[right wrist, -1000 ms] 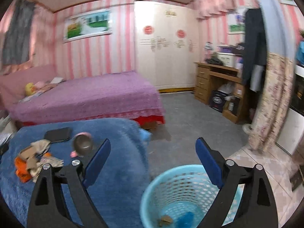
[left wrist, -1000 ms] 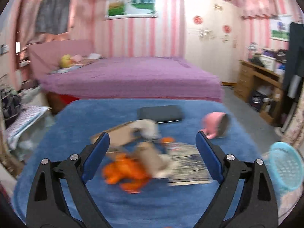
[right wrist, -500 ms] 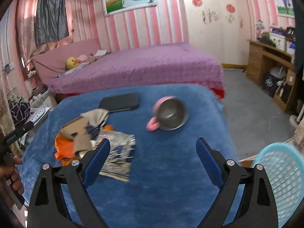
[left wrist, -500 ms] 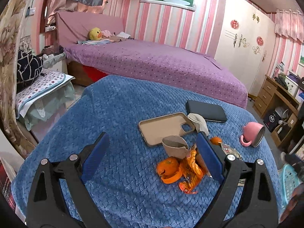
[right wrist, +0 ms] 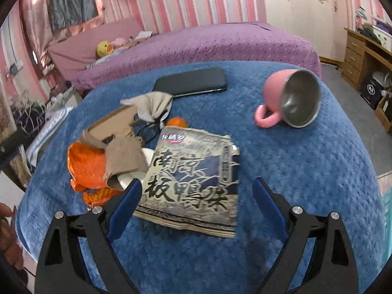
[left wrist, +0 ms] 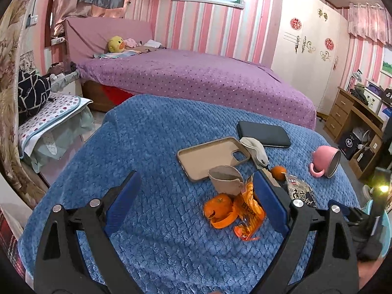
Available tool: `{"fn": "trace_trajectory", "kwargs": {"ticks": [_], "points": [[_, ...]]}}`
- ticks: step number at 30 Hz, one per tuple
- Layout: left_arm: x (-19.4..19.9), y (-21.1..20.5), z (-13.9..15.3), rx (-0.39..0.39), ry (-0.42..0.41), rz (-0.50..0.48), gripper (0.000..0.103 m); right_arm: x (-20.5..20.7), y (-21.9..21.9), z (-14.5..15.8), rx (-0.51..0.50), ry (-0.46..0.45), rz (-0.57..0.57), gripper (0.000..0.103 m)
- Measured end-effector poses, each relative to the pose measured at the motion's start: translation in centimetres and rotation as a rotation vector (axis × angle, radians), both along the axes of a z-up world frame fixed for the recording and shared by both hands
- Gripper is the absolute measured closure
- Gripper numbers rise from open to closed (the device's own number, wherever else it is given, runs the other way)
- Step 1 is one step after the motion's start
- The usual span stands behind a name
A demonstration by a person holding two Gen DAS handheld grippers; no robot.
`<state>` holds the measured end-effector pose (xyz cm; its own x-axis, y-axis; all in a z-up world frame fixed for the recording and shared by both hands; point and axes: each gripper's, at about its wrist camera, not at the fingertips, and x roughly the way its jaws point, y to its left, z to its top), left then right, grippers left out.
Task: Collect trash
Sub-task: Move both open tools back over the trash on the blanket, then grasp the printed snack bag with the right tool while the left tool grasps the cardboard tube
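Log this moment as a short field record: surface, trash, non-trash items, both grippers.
surface: blue quilted blanket
trash: printed snack packet, orange wrapper, orange peel, crushed paper cup, crumpled tissue
non-trash: black phone, tan phone case, pink mug lying on its side
left gripper: jaws open, empty, above the blanket, peel and wrapper in front
right gripper: jaws open, empty, straddling the snack packet's near edge
bin: edge of a light blue basket, far right
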<state>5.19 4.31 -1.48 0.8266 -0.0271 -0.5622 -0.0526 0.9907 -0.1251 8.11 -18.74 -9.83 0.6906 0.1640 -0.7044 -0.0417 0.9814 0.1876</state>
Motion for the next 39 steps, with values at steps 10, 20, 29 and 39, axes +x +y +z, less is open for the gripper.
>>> {"fn": "trace_trajectory", "kwargs": {"ticks": [10,20,29,39], "points": [[0.2,-1.0,-0.5,0.012,0.025,-0.031,0.013,2.2,0.2,-2.5,0.025,0.097,-0.006,0.011],[0.3,-1.4,-0.6,0.015,0.035,-0.031,0.013,1.9,0.2,-2.1,0.008,0.096,0.053,0.052],[0.1,-3.1,-0.4,0.005,0.013,-0.065,0.013,-0.6,-2.8,2.2,0.01,-0.042,0.035,0.062],[0.5,-11.2,-1.2,0.093,-0.01,-0.219,0.013,-2.8,-7.6,4.7,0.014,-0.111,-0.033,0.062]]}}
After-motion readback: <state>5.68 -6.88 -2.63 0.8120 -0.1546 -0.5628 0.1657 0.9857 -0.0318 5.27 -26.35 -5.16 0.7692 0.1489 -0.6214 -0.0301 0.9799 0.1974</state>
